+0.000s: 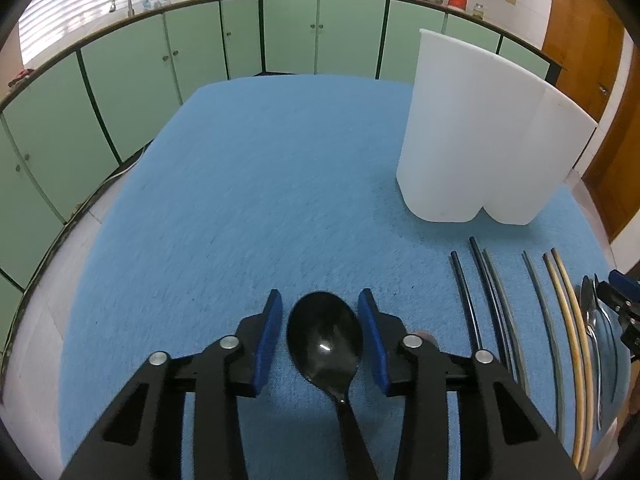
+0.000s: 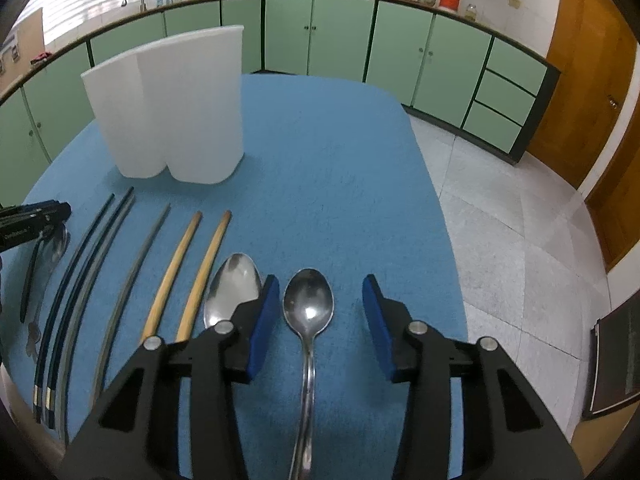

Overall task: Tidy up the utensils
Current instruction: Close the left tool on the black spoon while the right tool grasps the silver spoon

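jaws apart | left gripper [image 1: 322, 334]: black spoon [image 1: 325, 344] | right gripper [image 2: 322, 318]: steel spoon [image 2: 308, 304]

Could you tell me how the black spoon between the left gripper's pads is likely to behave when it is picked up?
The black spoon looks glossy, so probably slippery. Its rounded bowl could slide out of flat pads. It seems rigid plastic, likely light.

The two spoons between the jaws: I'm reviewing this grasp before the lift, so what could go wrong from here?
1. The left gripper straddles the black spoon at its rounded bowl; closing pads may slip off.
2. The right gripper has one finger close beside the larger steel spoon, which it could nudge while taking the smaller steel spoon.
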### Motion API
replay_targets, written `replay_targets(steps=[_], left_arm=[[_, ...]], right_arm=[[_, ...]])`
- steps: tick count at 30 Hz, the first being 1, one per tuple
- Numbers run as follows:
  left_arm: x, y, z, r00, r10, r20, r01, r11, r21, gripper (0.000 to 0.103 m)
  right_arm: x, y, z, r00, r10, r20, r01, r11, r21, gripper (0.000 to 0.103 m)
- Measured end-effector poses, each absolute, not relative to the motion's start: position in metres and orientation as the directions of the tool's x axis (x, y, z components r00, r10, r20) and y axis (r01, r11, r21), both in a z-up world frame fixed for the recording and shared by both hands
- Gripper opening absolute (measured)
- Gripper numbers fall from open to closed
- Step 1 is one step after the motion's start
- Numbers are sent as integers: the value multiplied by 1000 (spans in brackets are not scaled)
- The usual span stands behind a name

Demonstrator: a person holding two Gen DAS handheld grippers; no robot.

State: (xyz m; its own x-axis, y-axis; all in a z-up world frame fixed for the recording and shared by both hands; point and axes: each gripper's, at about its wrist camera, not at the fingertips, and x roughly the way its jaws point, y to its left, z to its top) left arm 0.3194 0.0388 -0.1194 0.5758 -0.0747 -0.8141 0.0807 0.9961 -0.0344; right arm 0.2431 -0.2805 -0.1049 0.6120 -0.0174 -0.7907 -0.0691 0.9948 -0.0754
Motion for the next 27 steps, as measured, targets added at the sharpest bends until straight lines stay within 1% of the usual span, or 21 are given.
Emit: replay_targets(steps=[5,12,17,22,27], left_arm=[[321,38,-119,577,-75,-813,86,996,-30,35],[322,36,-118,579,-72,-812,90,996,-24,35],[320,38,-117,583,-80,-809,91,995,-33,35],[311,43,-112,612,-99,-785,95,994,-52,34],[293,47,-101,674,-122,-729,111,992,-63,34]], right_arm=[[250,-279,-109,589,-4,-808,-94,993,-73,36],[262,-274,-114,555,14,-832,-116,991,-60,27],[262,-276,-113,558,28,-829,-108,993,-39,27],[247,-285,-97,622,70,-780,-97,995,12,27],[229,-296,-78,684,98,-723,-84,995,55,27]])
